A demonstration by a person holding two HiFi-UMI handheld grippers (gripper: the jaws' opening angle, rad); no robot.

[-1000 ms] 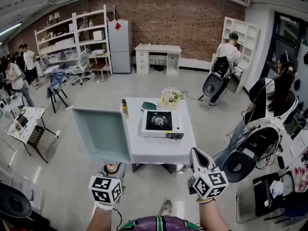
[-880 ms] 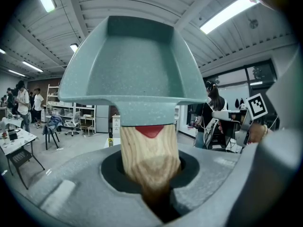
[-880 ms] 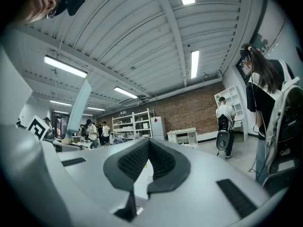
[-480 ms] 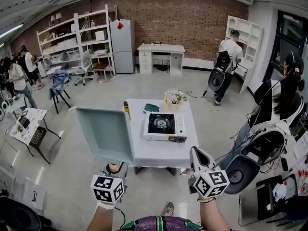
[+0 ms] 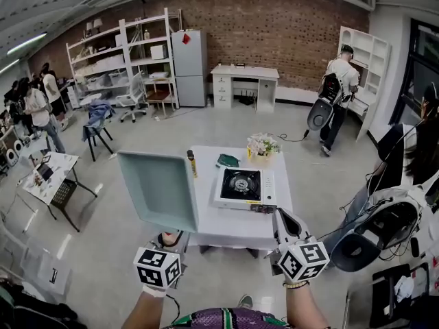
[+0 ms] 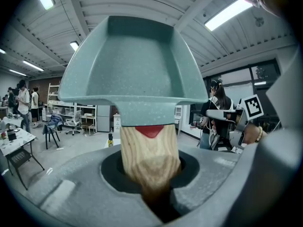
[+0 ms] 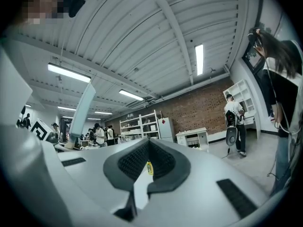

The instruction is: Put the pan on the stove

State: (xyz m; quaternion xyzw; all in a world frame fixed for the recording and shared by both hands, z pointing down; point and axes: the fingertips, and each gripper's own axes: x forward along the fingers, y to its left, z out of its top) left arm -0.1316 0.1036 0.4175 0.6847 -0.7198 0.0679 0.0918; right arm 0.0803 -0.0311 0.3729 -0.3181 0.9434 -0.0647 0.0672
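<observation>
Pan (image 5: 158, 190) clamped in the left gripper (image 5: 168, 242) — stove (image 5: 245, 187) ahead on the table (image 5: 233, 221)

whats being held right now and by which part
The left tongs are shut on the teal pan, gripping its wooden handle. The right tongs hold nothing.

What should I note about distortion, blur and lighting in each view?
Head view: fisheye curves the brick wall, focus sharp. Left gripper view: the pan looms large, its handle base blurred. Right gripper view: dark vignetted corners, a ceiling lamp glares.
</observation>
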